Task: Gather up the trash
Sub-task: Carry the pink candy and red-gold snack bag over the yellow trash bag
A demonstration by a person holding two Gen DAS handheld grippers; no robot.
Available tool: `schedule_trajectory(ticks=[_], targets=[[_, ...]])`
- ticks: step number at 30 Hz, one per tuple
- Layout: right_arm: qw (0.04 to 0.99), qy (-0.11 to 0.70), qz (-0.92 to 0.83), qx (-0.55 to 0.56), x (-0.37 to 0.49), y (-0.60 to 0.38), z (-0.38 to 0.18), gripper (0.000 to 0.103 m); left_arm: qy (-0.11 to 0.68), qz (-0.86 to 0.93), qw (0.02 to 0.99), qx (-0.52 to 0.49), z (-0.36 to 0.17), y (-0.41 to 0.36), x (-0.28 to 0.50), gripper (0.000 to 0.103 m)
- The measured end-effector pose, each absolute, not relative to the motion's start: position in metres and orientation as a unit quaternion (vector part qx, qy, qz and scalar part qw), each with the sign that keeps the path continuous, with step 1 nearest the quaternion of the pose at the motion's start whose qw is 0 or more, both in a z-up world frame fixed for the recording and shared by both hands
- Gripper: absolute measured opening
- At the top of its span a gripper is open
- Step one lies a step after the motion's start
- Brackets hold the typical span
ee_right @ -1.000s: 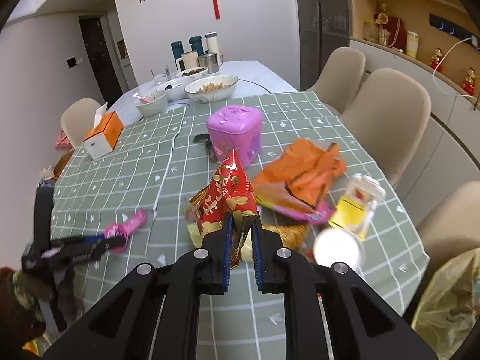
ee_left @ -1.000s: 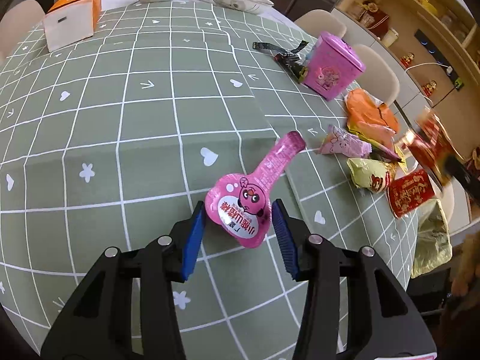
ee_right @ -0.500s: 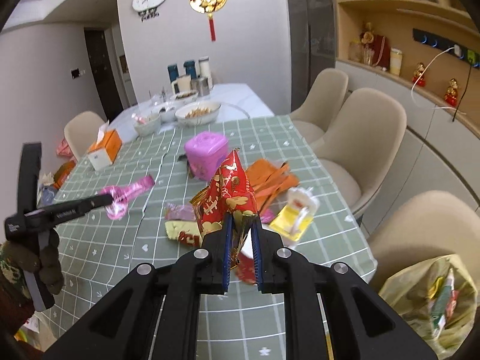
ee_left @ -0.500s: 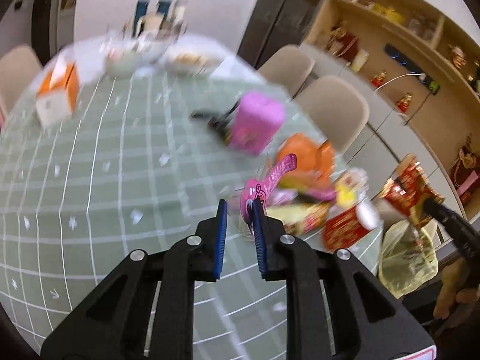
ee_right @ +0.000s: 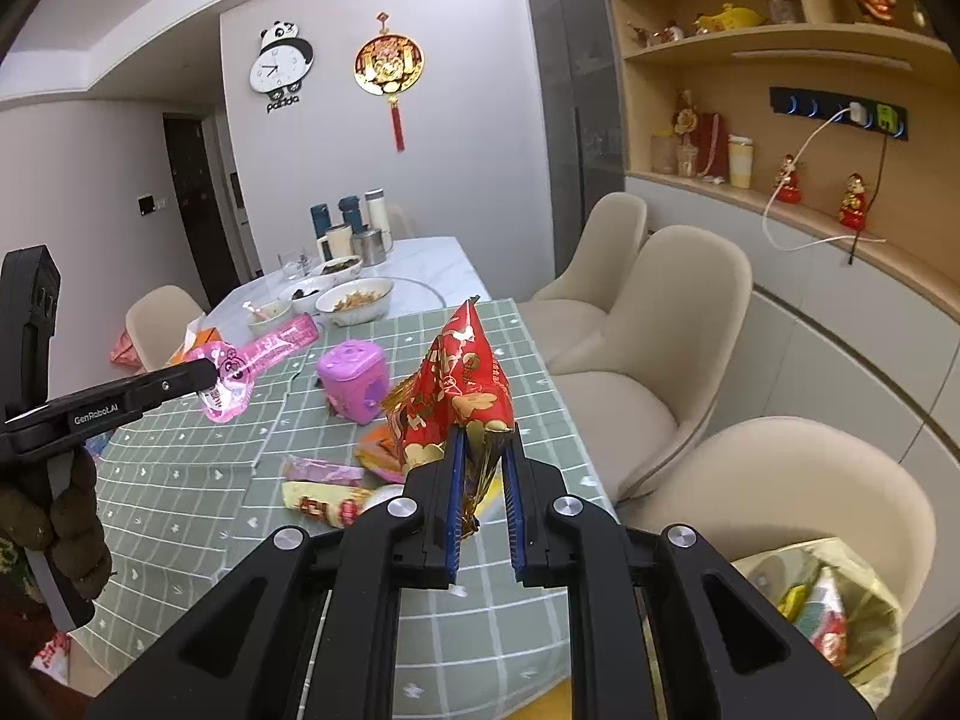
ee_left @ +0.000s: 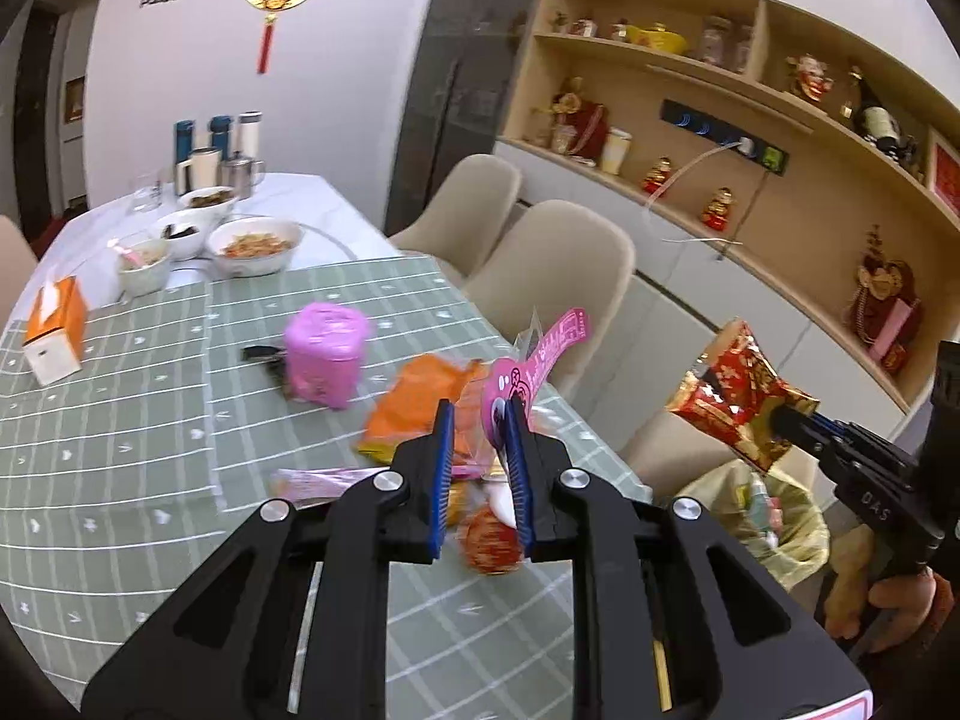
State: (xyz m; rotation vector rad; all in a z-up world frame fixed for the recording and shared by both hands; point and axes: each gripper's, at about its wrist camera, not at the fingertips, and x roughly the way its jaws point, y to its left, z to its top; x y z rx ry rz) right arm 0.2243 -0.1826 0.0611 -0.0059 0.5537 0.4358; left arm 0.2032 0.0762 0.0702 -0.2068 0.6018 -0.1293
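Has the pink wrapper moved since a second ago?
Yes. The pink wrapper, which lay flat on the green tablecloth, is now lifted clear of it, pinched in the left gripper.

On the tabletop (ee_right: 180, 516) a small bin (ee_right: 354, 381) stood ahead of me, wrappers (ee_right: 324, 471) strewn nearer. Bowls (ee_right: 354, 300) sat at the far end, chairs (ee_right: 678, 324) along the right edge. A bag (ee_right: 834, 606) hung open low at my right, beside the nearest chair.
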Motion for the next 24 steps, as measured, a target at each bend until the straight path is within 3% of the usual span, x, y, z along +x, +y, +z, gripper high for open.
schedule_trajectory(ticks=[24], targets=[[0.963,0.262,0.064,0.023,0.187,-0.41,0.044,0.013,0.368,-0.217,0.901,-0.079,0.034,-0.172,0.245,0.016]])
